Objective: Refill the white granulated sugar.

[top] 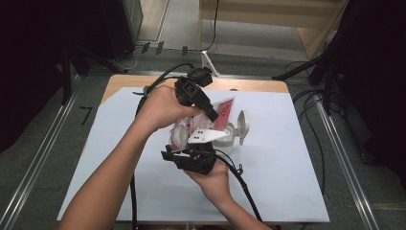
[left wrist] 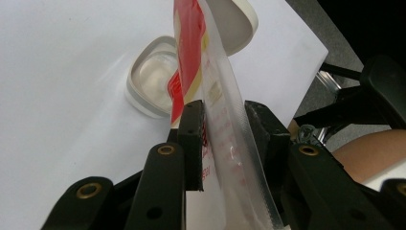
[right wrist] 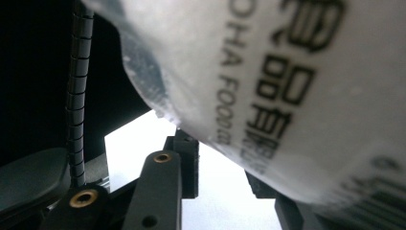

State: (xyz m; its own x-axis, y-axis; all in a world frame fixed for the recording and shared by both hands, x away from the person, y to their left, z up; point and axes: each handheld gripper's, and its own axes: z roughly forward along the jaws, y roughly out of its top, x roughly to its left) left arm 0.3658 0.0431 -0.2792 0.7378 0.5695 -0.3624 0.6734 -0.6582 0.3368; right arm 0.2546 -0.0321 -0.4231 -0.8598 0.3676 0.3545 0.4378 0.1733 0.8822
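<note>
A clear plastic bag (top: 226,111) with a red printed panel hangs above the table. My left gripper (top: 213,117) comes down from the upper left and is shut on the bag (left wrist: 215,91) along its sealed edge, both pads (left wrist: 194,139) pressing it. Below, my right gripper (top: 184,146) points upward under the bag's white, bulging part. In the right gripper view the bag (right wrist: 268,72), with black lettering, lies across the jaw tips and hides the right one. The gap between the pads (right wrist: 187,163) shows bare white sheet. A white container (top: 230,139) stands under the bag, its lid (top: 243,125) flipped open.
A white sheet (top: 287,172) covers the wooden table (top: 258,85). Cables (top: 244,187) trail from both grippers across the near part. The open container (left wrist: 153,79) and its lid (left wrist: 237,24) lie just beyond the left jaws. Dark stands and cables sit on the floor around the table.
</note>
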